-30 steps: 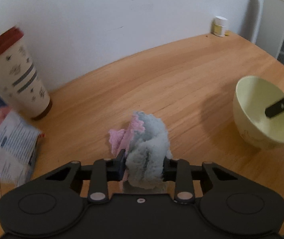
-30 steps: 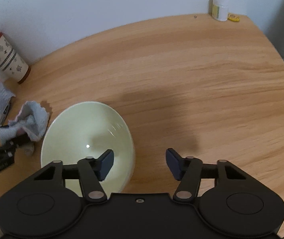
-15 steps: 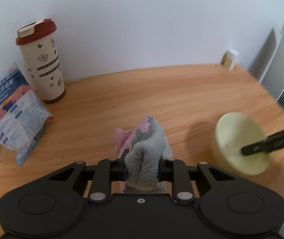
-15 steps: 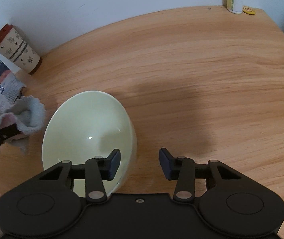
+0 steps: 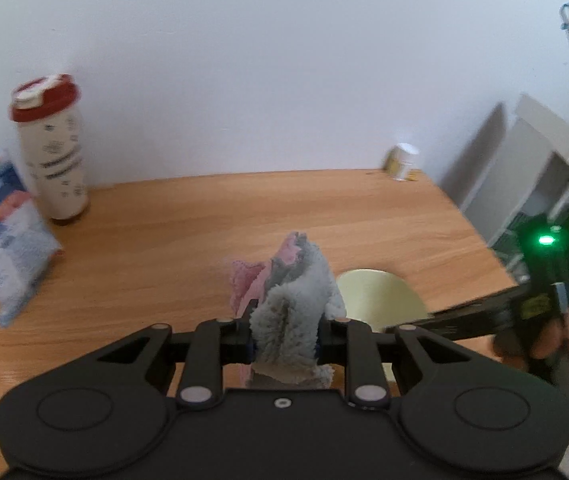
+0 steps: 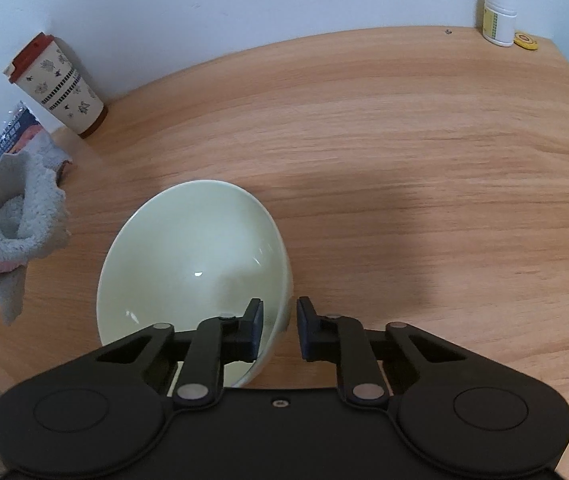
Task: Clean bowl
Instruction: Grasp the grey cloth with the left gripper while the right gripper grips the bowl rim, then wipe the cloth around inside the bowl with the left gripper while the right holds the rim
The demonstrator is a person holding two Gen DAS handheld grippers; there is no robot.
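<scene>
A pale yellow-green bowl [image 6: 192, 264] is tilted, its rim pinched between the fingers of my right gripper [image 6: 280, 326], one finger inside and one outside. In the left wrist view the bowl [image 5: 380, 300] shows just right of the cloth, with the right gripper's black body reaching to it. My left gripper [image 5: 286, 338] is shut on a fluffy grey and pink cloth [image 5: 292, 304], held above the table. The cloth [image 6: 16, 216] also shows at the left of the right wrist view, close to the bowl's left rim but apart from it.
The wooden table [image 6: 404, 152] carries a red-lidded patterned cup [image 5: 50, 148] and a blue and white packet [image 5: 0, 256] at the back left, and a white pill bottle [image 6: 500, 14] at the back right corner. A white wall runs behind.
The right gripper has closed from open onto the bowl's rim. The left gripper with the cloth has risen and moved right, close to the bowl.
</scene>
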